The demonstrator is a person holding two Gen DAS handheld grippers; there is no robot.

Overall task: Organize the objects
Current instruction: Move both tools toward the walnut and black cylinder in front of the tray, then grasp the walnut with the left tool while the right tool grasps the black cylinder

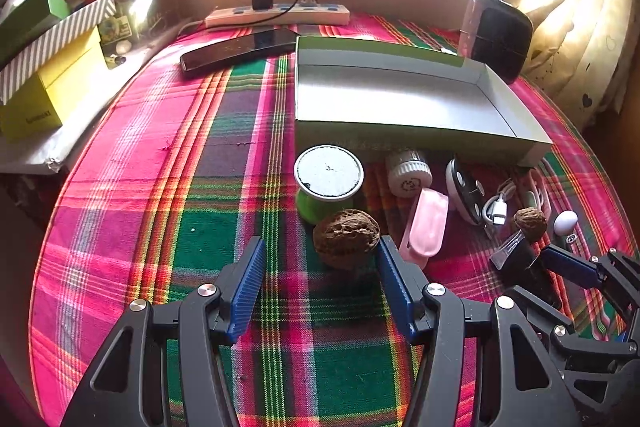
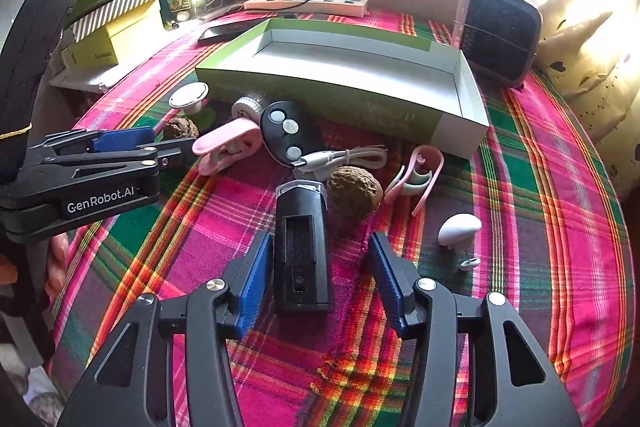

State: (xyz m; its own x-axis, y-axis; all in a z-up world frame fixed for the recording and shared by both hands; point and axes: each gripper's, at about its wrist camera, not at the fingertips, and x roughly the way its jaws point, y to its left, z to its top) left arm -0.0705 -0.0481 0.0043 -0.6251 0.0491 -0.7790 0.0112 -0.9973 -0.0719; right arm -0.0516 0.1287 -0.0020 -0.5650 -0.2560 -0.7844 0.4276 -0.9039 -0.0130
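My left gripper [image 1: 322,246] is open low over the plaid cloth, and a brown walnut [image 1: 346,243] sits between its tips, against the right pad. My right gripper [image 2: 320,239] is open around a black oblong device [image 2: 302,247] that lies lengthwise on the cloth, nearer the left pad; the right pad stands apart from it. A second walnut [image 2: 354,193] rests just beyond that device. Behind both stands an open green-sided box [image 2: 320,89] with a bare grey inside. In front of the box lie a pink clip [image 2: 228,147], an oval black remote [image 2: 282,131] and a white cable [image 2: 344,159].
A white-topped green spool [image 1: 328,175], a white cap [image 1: 408,173], an open pink clip [image 2: 416,175] and a white egg-shaped piece [image 2: 460,227] lie around. A phone [image 1: 240,49], a power strip [image 1: 280,15] and a black fan [image 2: 498,31] stand at the back, stacked boxes [image 1: 52,83] at the left.
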